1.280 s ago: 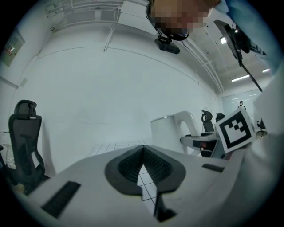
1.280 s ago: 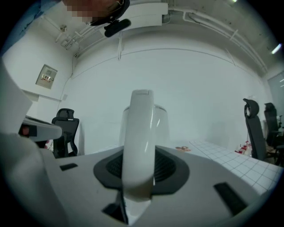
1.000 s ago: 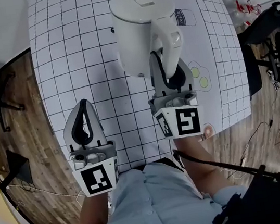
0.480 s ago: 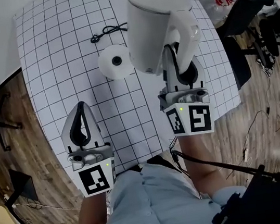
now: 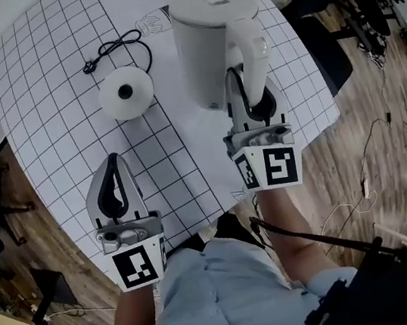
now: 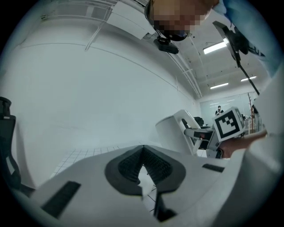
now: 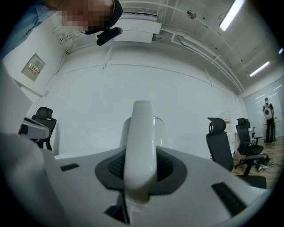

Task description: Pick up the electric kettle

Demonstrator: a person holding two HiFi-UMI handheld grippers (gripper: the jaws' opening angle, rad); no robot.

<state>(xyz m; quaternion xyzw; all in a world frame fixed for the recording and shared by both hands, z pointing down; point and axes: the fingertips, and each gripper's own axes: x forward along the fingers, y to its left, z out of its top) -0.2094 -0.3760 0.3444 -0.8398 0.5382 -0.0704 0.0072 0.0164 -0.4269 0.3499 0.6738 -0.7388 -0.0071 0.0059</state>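
The left gripper (image 5: 114, 163) is nearest, over the table's front edge, its jaws pressed together on nothing. Beyond it the right gripper (image 5: 246, 86) pinches the upright handle (image 7: 140, 146) of the white electric kettle (image 5: 205, 50). The kettle seems to be held clear of the grid-printed table cover (image 5: 41, 107), though the steep view leaves that uncertain. Farther left, well apart from the kettle, the round power base (image 5: 126, 92) sits on the cover, with the black cord (image 5: 116, 45) behind it.

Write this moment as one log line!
right gripper: shut on handle | kettle: off base | base: on table | left gripper: shut, empty
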